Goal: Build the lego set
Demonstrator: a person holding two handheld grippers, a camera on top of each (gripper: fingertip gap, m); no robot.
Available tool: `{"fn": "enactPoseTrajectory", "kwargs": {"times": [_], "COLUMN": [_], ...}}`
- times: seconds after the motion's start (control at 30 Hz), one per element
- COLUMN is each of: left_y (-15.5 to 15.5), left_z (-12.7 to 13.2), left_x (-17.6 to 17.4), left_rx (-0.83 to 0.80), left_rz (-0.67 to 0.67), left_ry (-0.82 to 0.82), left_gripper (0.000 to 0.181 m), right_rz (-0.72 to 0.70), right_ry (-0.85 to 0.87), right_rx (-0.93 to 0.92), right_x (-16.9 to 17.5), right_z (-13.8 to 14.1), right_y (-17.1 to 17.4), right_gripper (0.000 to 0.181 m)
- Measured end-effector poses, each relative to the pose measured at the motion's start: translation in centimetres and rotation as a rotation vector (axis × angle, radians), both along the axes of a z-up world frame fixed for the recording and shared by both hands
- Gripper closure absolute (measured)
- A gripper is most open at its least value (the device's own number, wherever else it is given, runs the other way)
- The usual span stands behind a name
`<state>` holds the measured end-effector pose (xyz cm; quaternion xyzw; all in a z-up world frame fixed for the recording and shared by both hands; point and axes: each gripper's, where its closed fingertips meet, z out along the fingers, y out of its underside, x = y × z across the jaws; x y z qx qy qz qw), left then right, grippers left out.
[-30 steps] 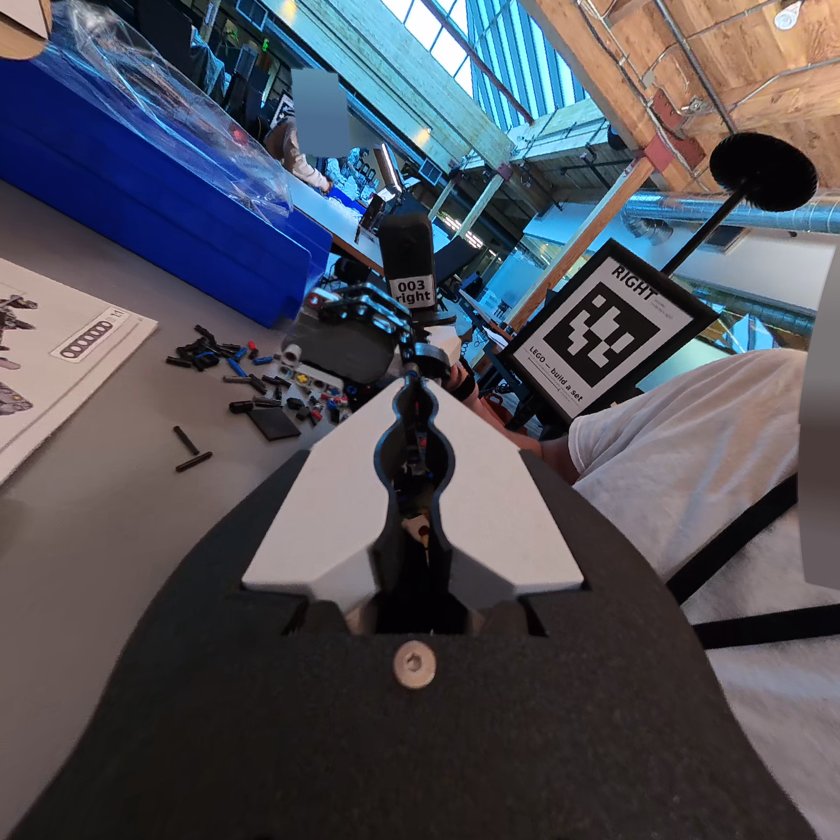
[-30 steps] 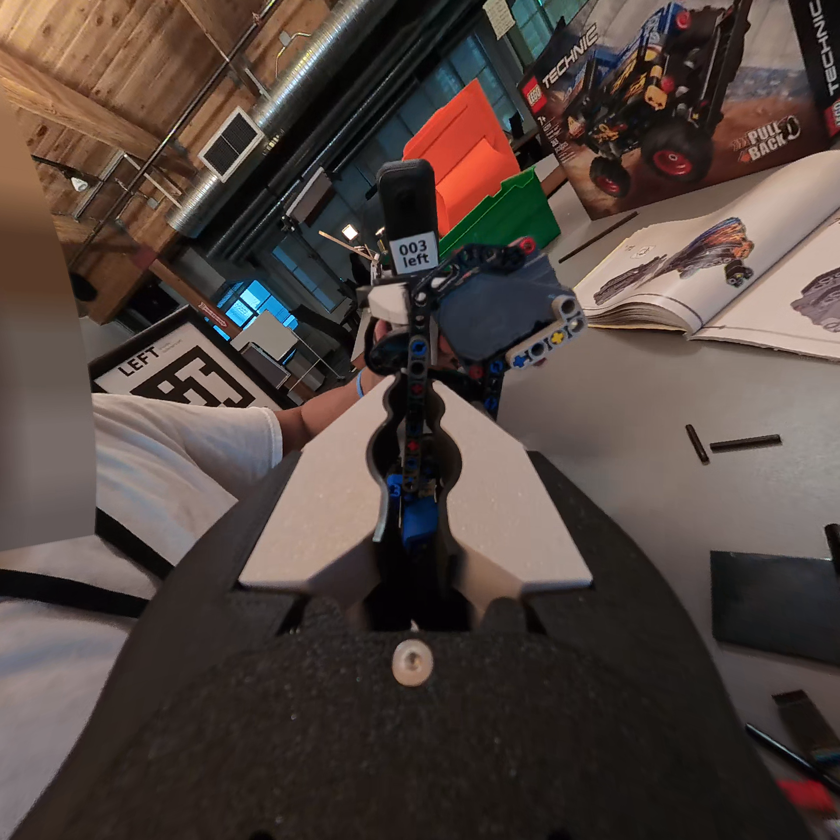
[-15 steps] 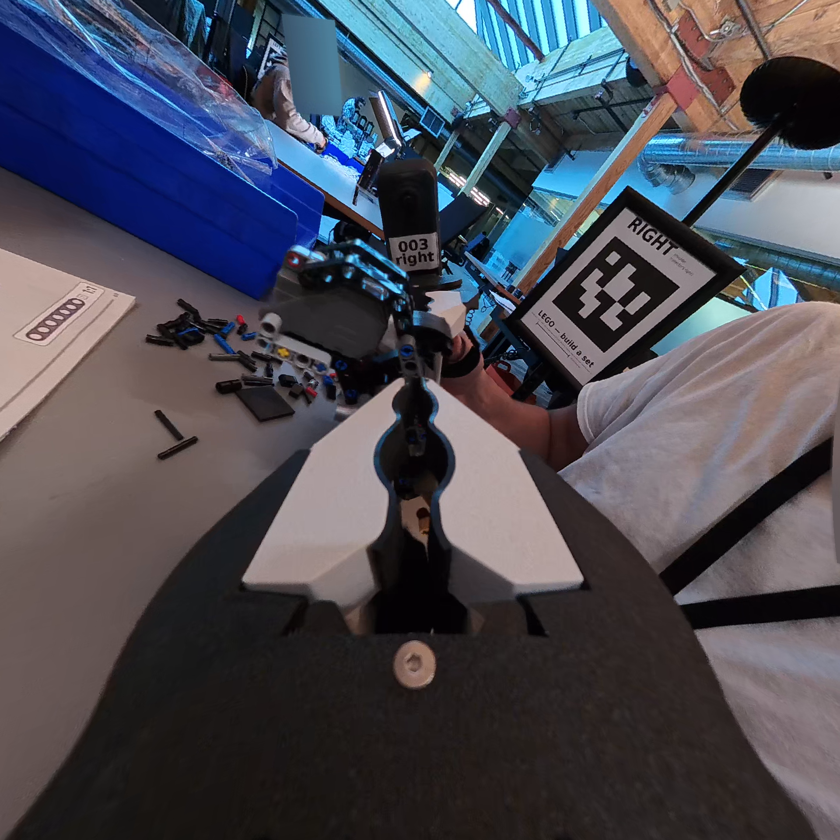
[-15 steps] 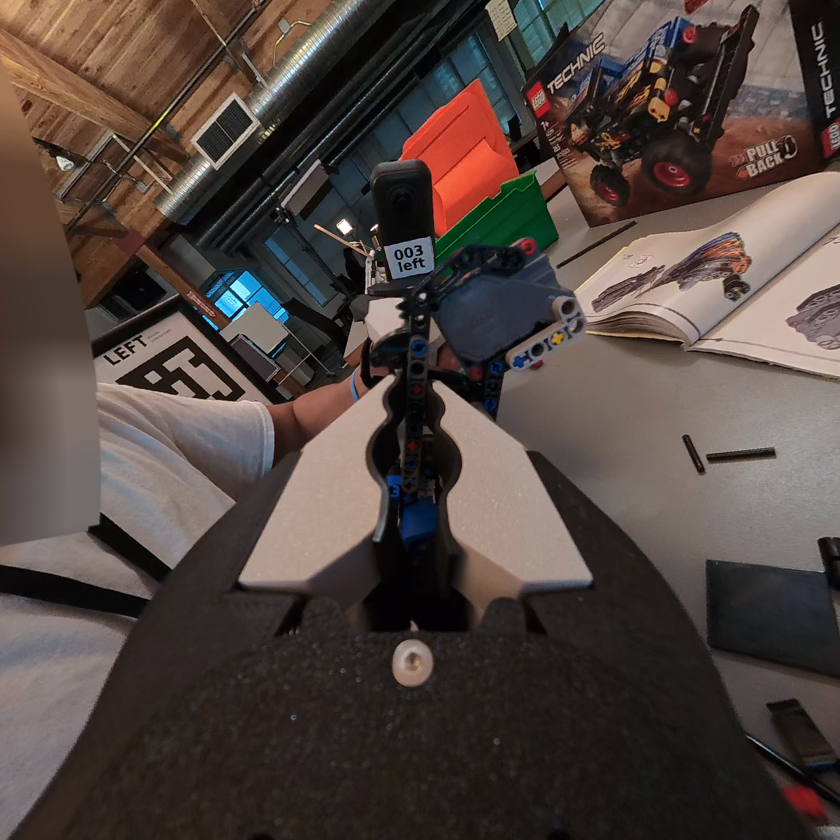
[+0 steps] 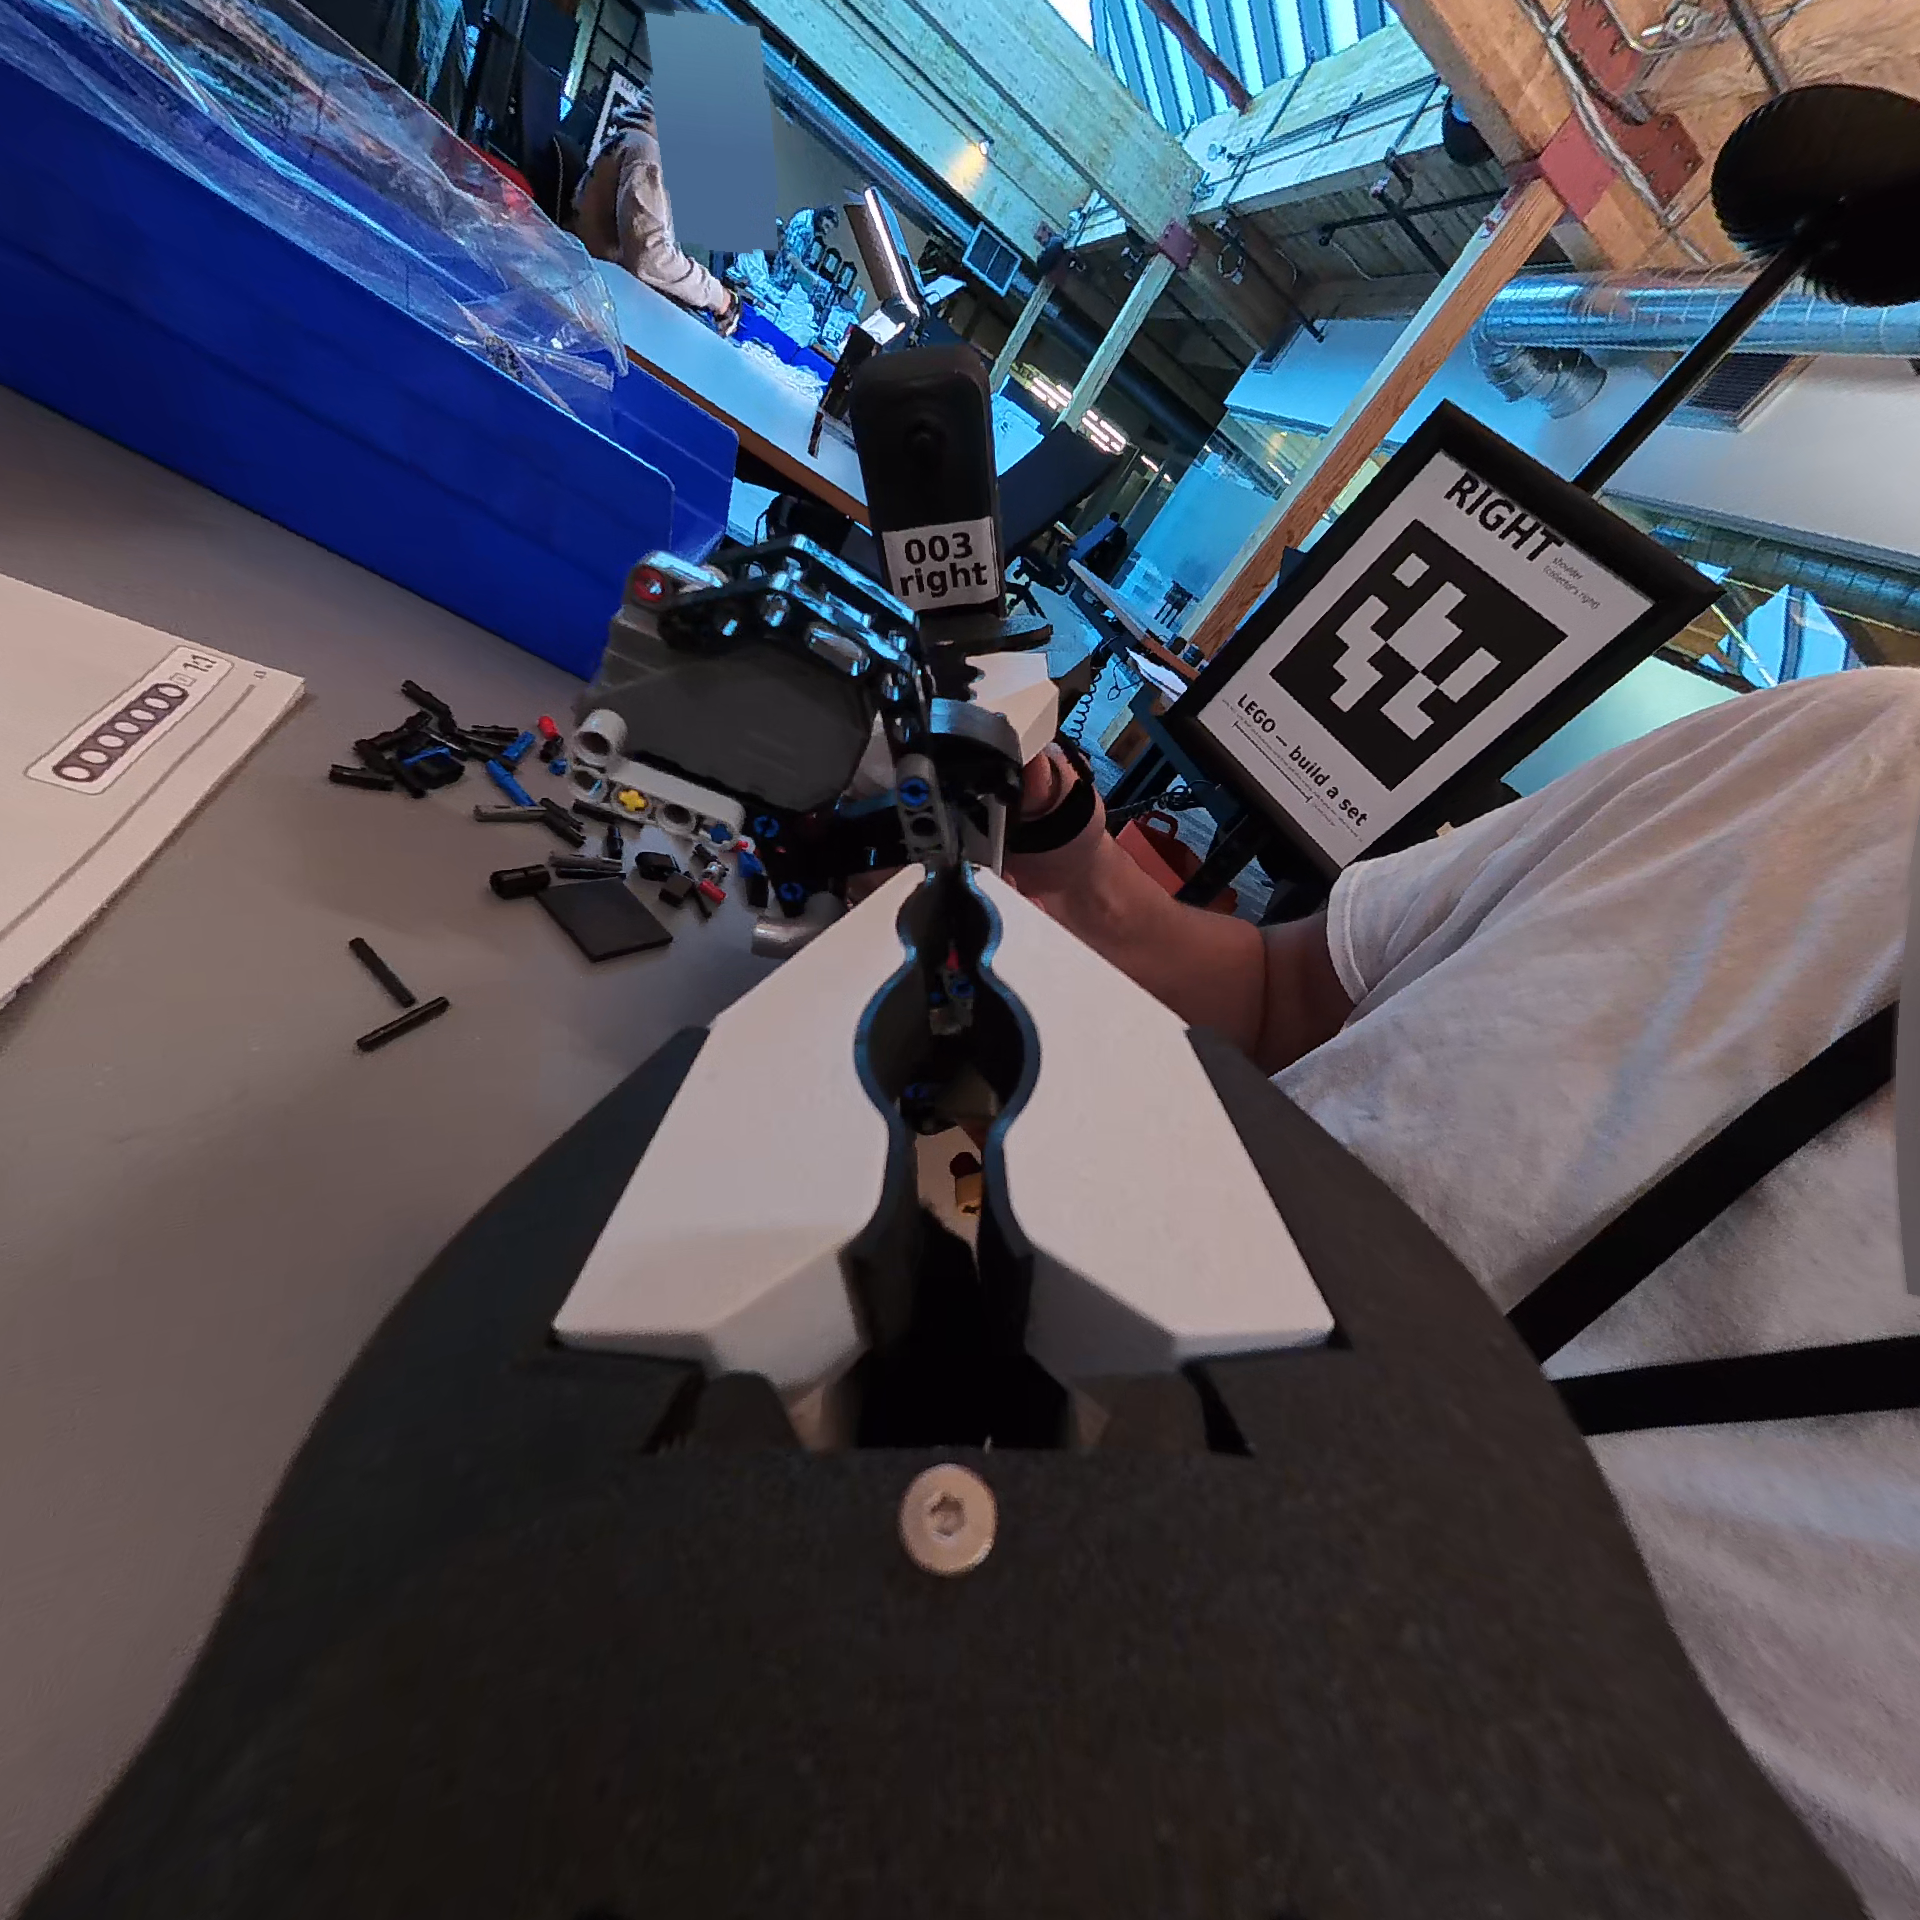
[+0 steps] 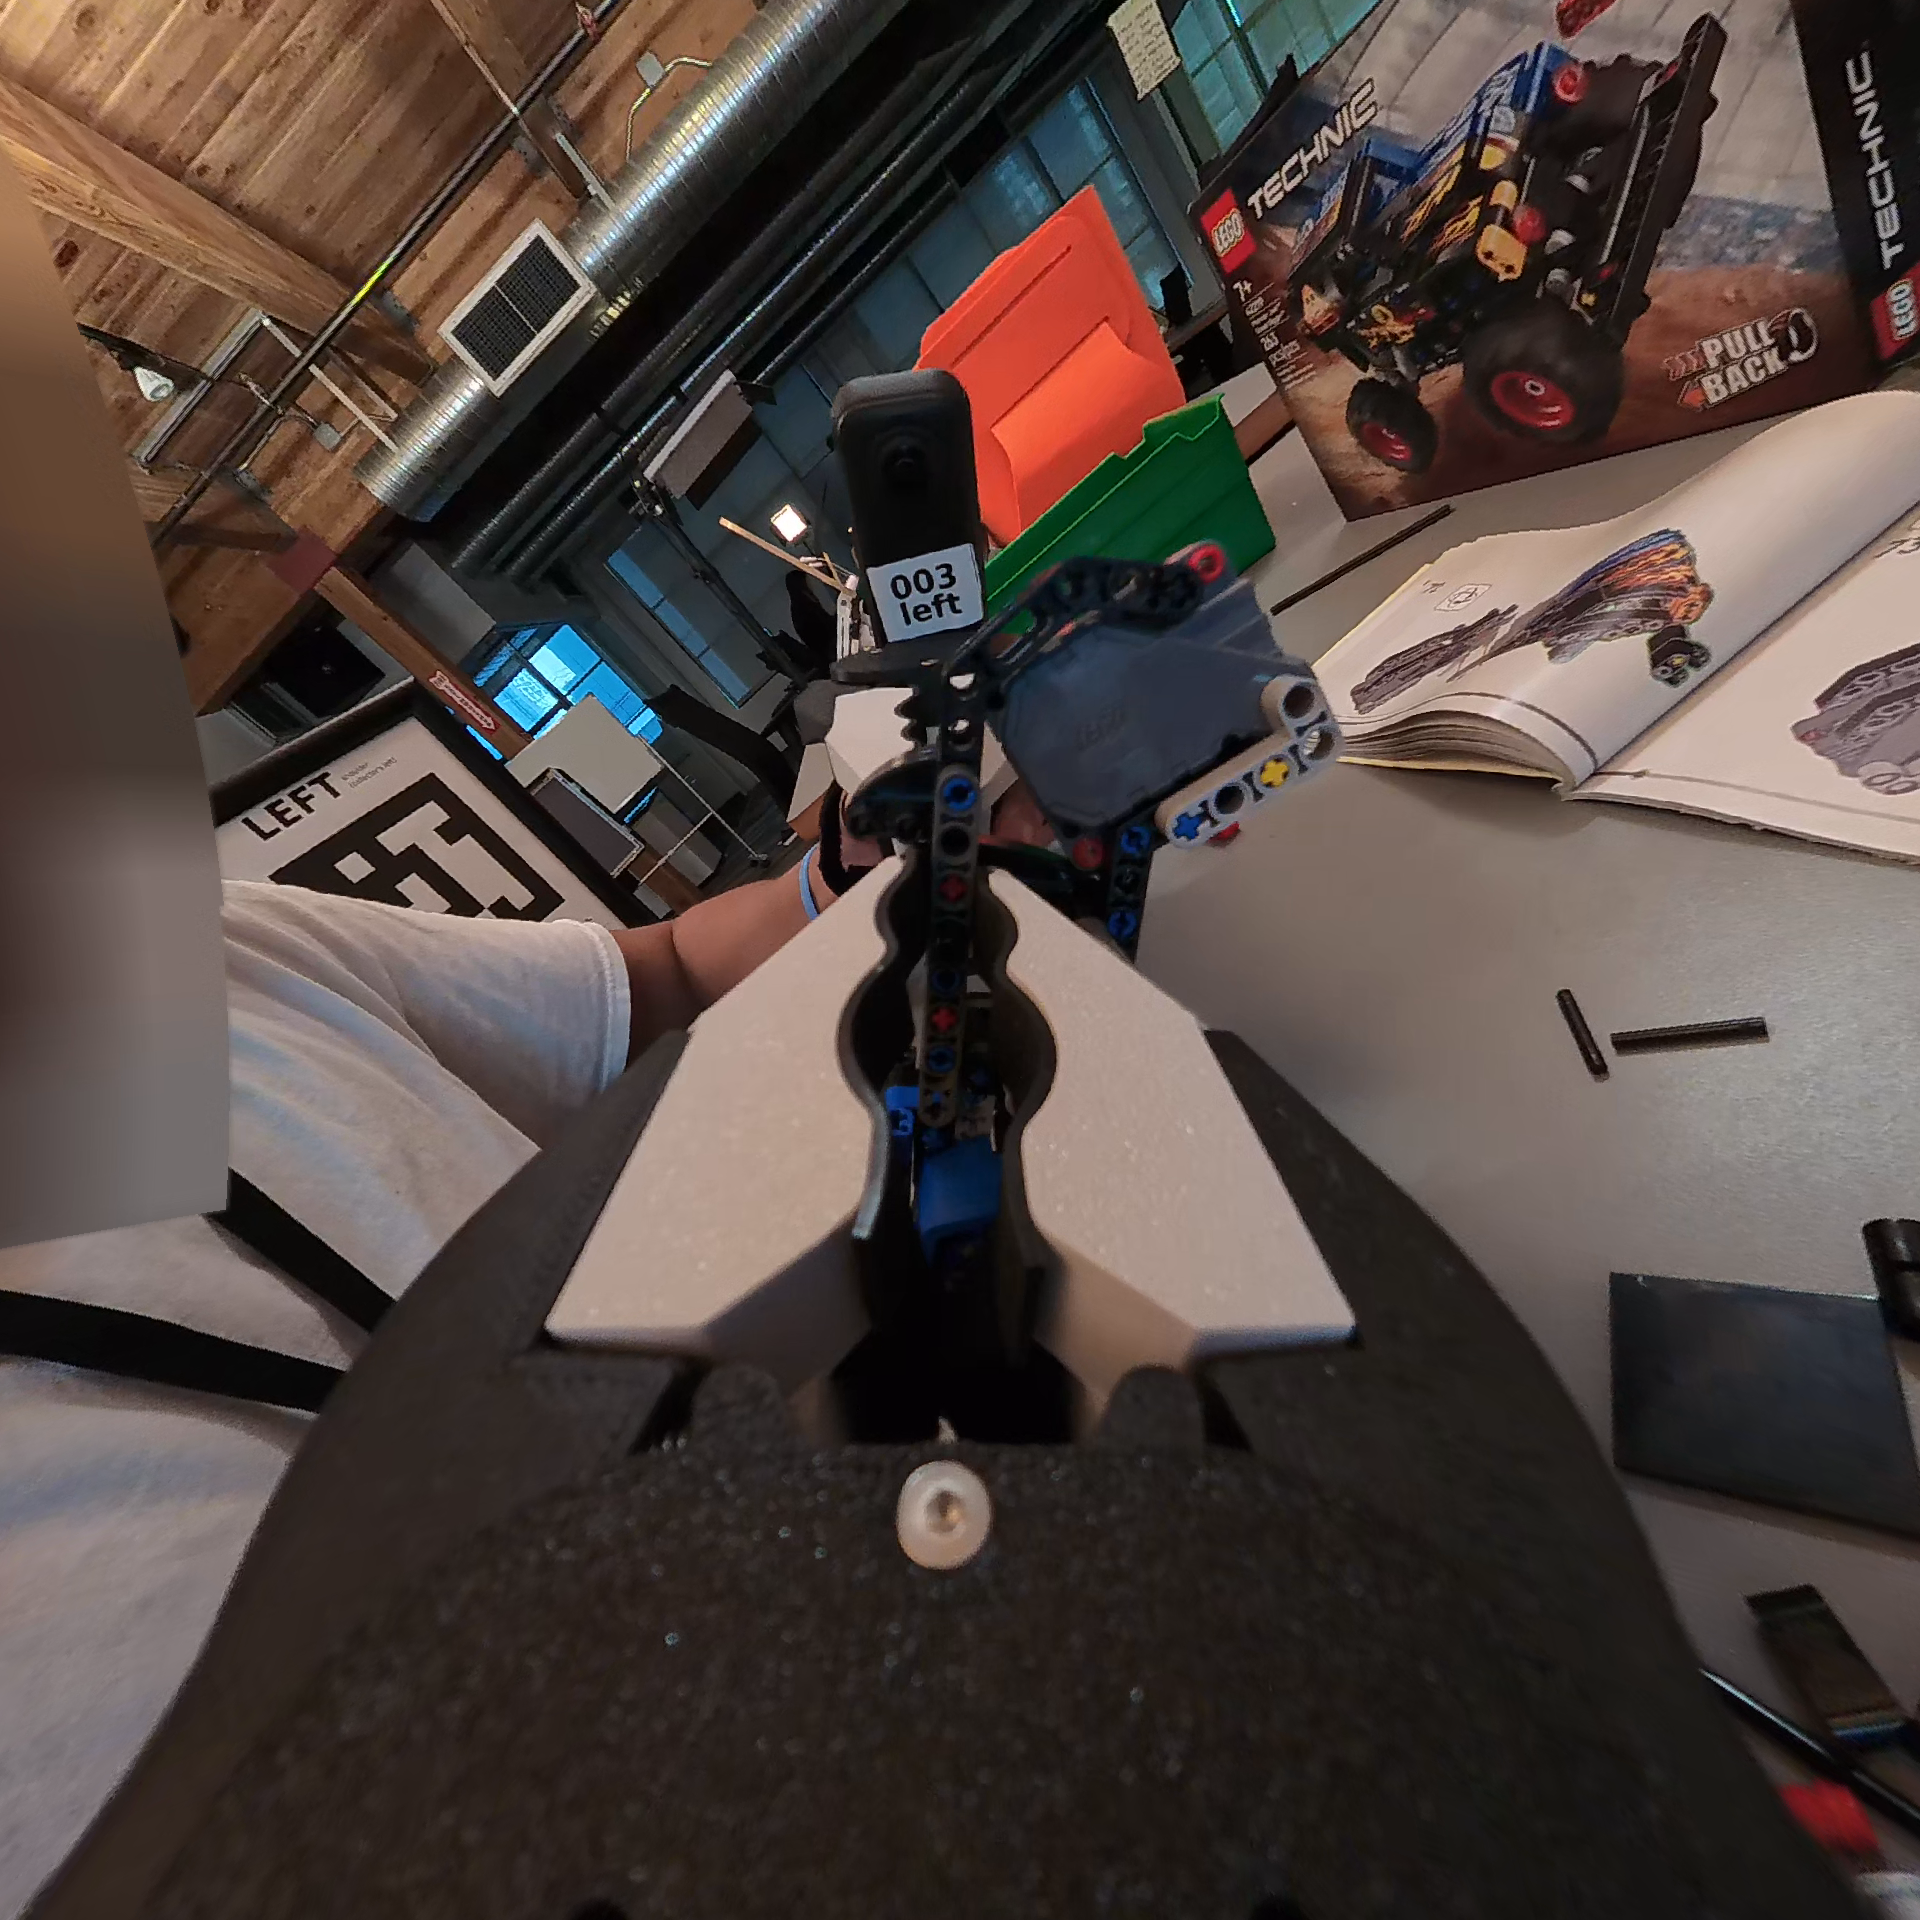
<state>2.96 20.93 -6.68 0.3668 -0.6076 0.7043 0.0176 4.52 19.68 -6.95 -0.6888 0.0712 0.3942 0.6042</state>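
Lego assembly [image 6: 1132,717] is hanging between us, lifted off the grey table [image 6: 1455,935], and we are gripping it from 2 opposite sides. Our right gripper [image 6: 948,904] is pinching a black holed beam [image 6: 951,831] of the assembly, its jaws pressed together on that beam, which is running down the slot between the white fingers [image 6: 748,1122]. Our left gripper [image 5: 940,883] is clamping another thin beam of the same assembly [image 5: 748,707], jaws closed tight around it. Beyond the assembly, in the left wrist view, we are seeing a scatter of small loose pieces [image 5: 551,790], black, blue and red, lying on the table [image 5: 208,1091], with 2 black pins [image 5: 390,997] nearer us. An open instruction booklet [image 6: 1621,665] is lying flat on the table in the right wrist view, near the set's box [image 6: 1538,239], which is standing upright behind it.
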Motion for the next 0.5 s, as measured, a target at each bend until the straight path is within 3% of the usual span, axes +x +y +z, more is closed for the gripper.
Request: {"fn": "enactPoseTrajectory", "kwargs": {"times": [0.5], "left_y": [-0.20], "left_z": [-0.26], "left_x": [-0.09], "left_rx": [-0.013], "left_rz": [-0.010], "left_ry": [0.002], "left_gripper": [0.181], "right_rz": [0.009], "right_ry": [0.006], "right_rx": [-0.014], "right_x": [-0.06], "right_z": [-0.26], "right_y": [-0.16], "right_gripper": [0.175]}}
